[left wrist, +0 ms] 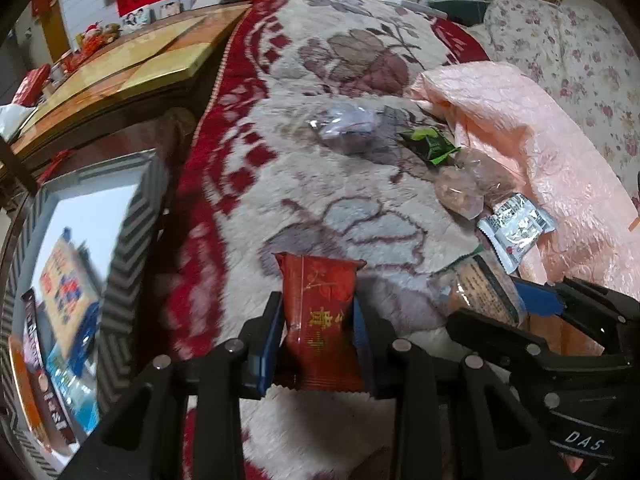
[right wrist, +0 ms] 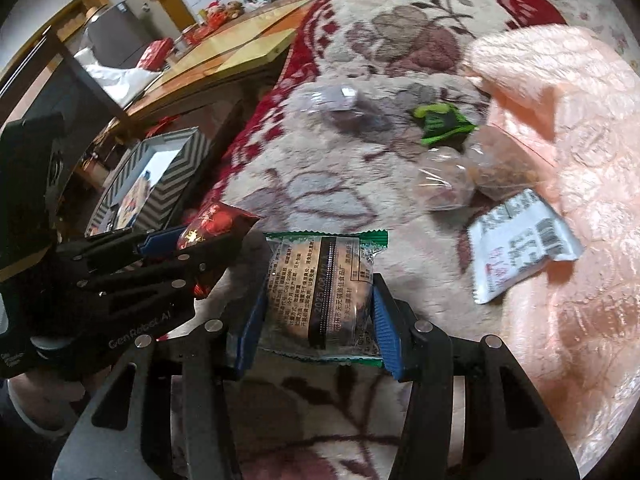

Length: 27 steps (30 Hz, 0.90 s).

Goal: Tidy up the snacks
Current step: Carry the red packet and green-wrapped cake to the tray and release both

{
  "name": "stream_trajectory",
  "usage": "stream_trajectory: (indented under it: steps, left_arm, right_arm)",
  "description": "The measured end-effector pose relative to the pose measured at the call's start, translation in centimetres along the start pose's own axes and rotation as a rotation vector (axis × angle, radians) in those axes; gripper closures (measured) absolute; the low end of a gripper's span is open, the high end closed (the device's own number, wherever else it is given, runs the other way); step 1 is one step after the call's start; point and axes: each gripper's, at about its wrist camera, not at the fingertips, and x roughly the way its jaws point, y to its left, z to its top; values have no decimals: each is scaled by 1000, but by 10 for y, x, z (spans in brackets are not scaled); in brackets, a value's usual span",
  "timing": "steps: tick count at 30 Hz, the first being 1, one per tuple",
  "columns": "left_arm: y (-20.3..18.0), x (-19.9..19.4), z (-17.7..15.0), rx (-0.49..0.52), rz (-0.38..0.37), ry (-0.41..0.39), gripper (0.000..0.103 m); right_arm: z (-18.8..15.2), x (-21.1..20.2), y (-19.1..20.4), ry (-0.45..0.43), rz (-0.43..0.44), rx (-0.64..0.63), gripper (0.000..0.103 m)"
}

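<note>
The left tongs point(left wrist: 318, 320) pinch a red snack packet point(left wrist: 320, 320) between blue pads. Just beside them, the right tongs point(right wrist: 320, 312) clamp a clear cake packet with green ends point(right wrist: 324, 292). Both hang over a flowered blanket point(left wrist: 340, 208) on the bed. Beyond the tongs lie a white packet point(right wrist: 520, 256), clear bags point(right wrist: 460, 180) and a green wrapper point(right wrist: 444, 124). Left of them sits a zigzag-patterned box point(left wrist: 128, 248) holding snacks.

2 wrist views, close, angled down – both share the blanket point(left wrist: 320, 208)

"DAS" on the right hand-held gripper point(left wrist: 532, 312), "GenRobot AI" (probably) on the left hand-held gripper point(right wrist: 192, 248).
</note>
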Motion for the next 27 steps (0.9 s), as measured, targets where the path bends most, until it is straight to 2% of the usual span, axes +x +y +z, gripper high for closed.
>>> stream_trajectory:
  steps: [16, 27]
  left_arm:
    - [70, -65, -27, -135, 85, -97, 67]
    - [136, -86, -50, -284, 153, -122, 67]
  right_arm:
    - [6, 9, 78, 16, 79, -143, 54]
    - [22, 20, 152, 30, 163, -273, 54]
